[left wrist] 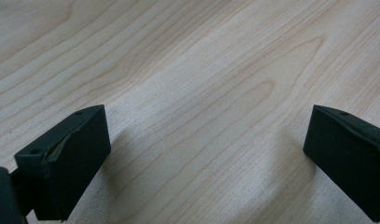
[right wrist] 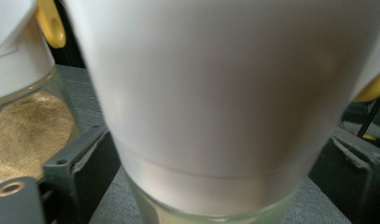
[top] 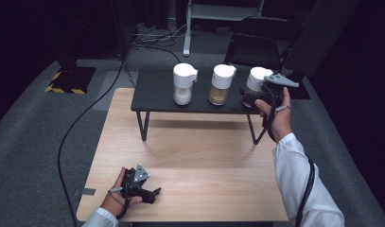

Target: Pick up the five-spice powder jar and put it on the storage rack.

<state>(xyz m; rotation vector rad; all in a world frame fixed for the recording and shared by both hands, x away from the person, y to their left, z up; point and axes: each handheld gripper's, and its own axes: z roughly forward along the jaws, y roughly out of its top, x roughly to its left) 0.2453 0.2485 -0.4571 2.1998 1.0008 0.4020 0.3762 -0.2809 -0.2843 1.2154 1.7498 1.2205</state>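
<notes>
Right gripper (top: pixel 249 97) at two o'clock, jaws spread around white-capped jar (right wrist: pixel 225 102); left gripper (left wrist: pixel 206 154) spread, empty, over wooden table (left wrist: pixel 201 70).

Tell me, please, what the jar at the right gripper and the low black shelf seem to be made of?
The jar looks like clear glass below, see-through at its base, under a smooth matte white lid, likely plastic. The shelf has a dull black top, perhaps painted wood, on thin legs, probably metal.

Dim room, lit table, blurred close jar (right wrist: pixel 225 93)
</notes>
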